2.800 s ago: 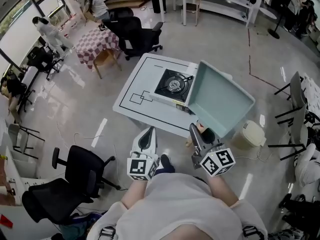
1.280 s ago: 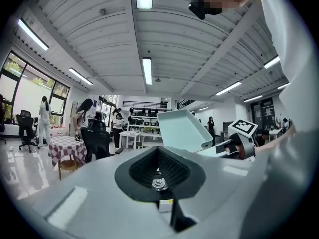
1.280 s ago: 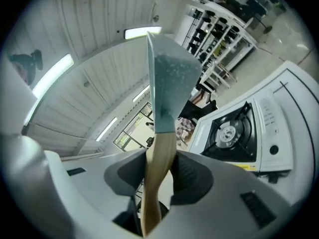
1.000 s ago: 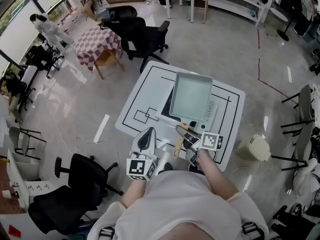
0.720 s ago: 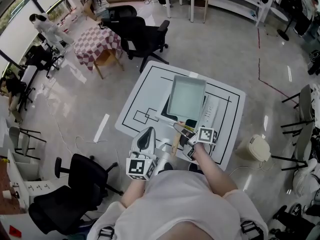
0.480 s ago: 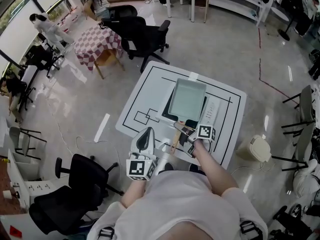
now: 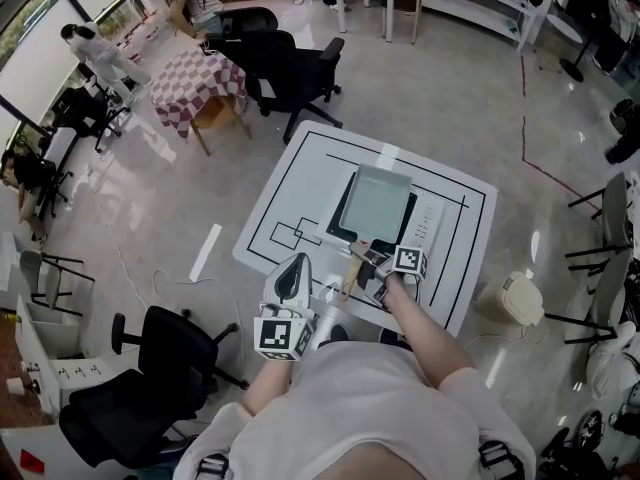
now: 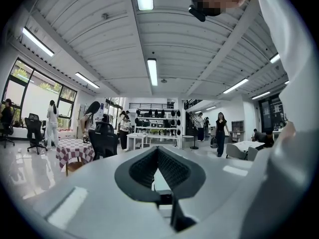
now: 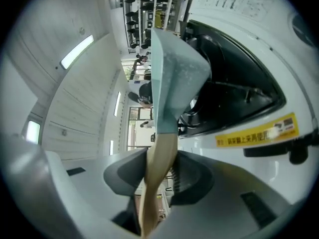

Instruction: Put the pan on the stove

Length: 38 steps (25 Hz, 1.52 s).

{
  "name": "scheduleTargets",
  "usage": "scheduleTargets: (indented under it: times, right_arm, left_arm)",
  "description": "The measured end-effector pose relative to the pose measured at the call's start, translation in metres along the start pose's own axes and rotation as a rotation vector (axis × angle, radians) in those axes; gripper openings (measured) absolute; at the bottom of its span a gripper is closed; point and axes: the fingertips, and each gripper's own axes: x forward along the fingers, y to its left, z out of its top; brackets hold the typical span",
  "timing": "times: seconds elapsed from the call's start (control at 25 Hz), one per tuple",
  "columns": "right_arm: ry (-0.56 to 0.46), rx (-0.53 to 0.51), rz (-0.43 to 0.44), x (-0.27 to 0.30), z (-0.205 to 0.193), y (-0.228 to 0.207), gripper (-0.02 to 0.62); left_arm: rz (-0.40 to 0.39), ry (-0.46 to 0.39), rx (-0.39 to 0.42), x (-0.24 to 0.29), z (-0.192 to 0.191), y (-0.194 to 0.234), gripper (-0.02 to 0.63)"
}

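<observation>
pan [image 7: 376, 200] level over stove [image 7: 426, 224], contact unclear | right gripper [image 7: 366, 260] pinching handle [image 9: 158, 158] at near end, steadying pan flat | left gripper [image 7: 293, 268] jaws pressed together, empty, near-left, out of way

Left of the white portable gas stove [image 7: 427, 226], the white square table [image 7: 285, 208] is bare: open approach. The pale-green rectangular pan [image 7: 377, 200] blocks the stove from above. A black office chair [image 7: 285, 63] stands beyond the far corner.

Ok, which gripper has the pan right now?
The right gripper: its jaws are clamped on the wooden handle of the pan. The left gripper holds nothing, its jaws together, close to the person's body.
</observation>
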Motion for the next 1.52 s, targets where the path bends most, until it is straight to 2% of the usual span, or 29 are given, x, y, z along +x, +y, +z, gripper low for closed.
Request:
scheduleTargets:
  times: [0.64,0.68,0.8,0.96,1.08,1.28,1.44,1.52]
  right_arm:
    - [0.027,0.019,-0.009,0.004,-0.002,-0.008,0.144]
    - [0.028,0.017,-0.016,0.004,-0.002,-0.008,0.156]
    - [0.037,0.012,-0.049,0.000,-0.001,-0.009,0.262]
    - [0.034,-0.029,-0.101,-0.015,-0.003,-0.009,0.276]
    - [0.024,-0.153,-0.143,-0.035,-0.005,0.000,0.277]
    - [-0.034,-0.491,-0.261,-0.076,0.000,0.027,0.276]
    - [-0.097,-0.780,-0.250,-0.097,0.008,0.082,0.275]
    - [-0.134,-0.907,-0.263,-0.105,0.010,0.111,0.248]
  left_arm:
    - [-0.037,0.033,-0.011,0.012,-0.008,-0.009,0.011]
    - [-0.039,0.036,-0.014,0.012,-0.009,-0.010,0.011]
    - [-0.047,0.039,-0.014,0.012,-0.010,-0.011,0.011]
    - [-0.051,0.043,-0.016,0.012,-0.012,-0.011,0.011]
    - [-0.048,0.044,-0.017,0.011,-0.013,-0.010,0.011]
    - [-0.047,0.041,-0.015,0.009,-0.014,-0.008,0.011]
    - [-0.049,0.033,-0.016,0.010,-0.011,-0.010,0.011]
    - [-0.050,0.029,-0.014,0.010,-0.010,-0.012,0.011]
